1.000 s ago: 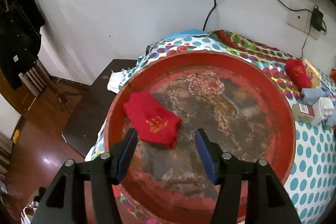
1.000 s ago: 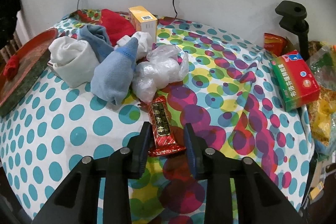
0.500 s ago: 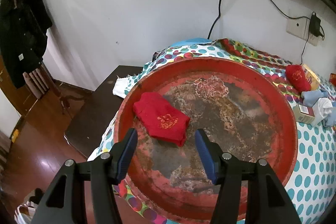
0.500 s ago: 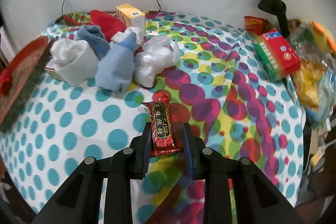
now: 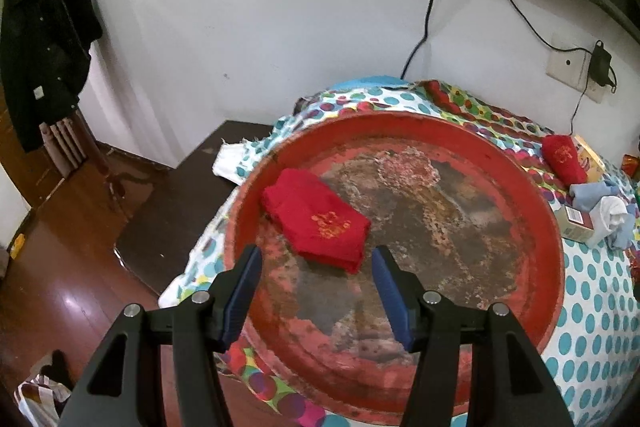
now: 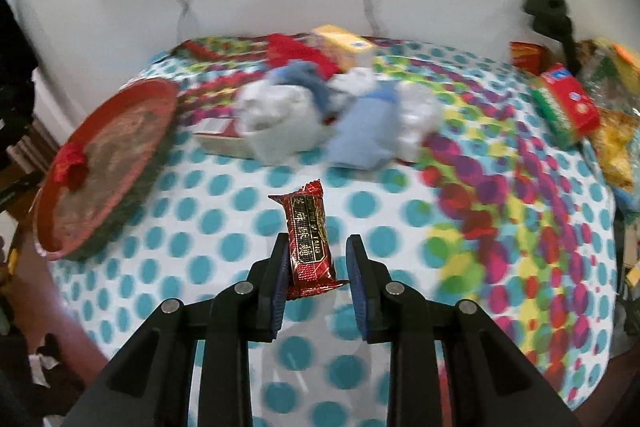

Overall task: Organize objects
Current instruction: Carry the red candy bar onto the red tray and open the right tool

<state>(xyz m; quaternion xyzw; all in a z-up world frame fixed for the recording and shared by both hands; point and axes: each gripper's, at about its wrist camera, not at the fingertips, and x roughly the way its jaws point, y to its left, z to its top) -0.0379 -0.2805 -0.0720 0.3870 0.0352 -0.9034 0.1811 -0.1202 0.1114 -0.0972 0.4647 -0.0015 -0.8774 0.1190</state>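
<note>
Progress, judged from the left wrist view: one item placed, most left. Red folded sock (image 5: 320, 223) lying inside the round red tray (image 5: 536, 211), toward its left side, at the near-left edge of the spotted cloth (image 5: 600, 291). Left gripper (image 5: 316, 287) poised above the tray's near rim with jaws apart and nothing between them, the sock just beyond the tips. Second red sock (image 5: 562, 157) waiting far right past the tray rim, beside a yellow box (image 5: 590, 159); white and blue socks and a small carton bunched just right of the tray. Dark low table and wooden floor to the left, a cable hanging down the far wall.

From the right wrist view: right gripper (image 6: 318, 267) clamped on a red snack bar (image 6: 308, 235), lifted clear above the cloth, wrapper end sticking out past the tips. Tray (image 6: 152, 95) seen well off to the left, the placed sock at its left rim. Probably the bar's destination, though not certain. Pile of white and blue socks (image 6: 320, 115) with a crumpled plastic bag on the far side, blurred; green and red box (image 6: 568, 107) and snack packets at far right. Open cloth between the bar and the tray, nothing blocking that path; the sock pile close to the tray's right side is the only crowding.
</note>
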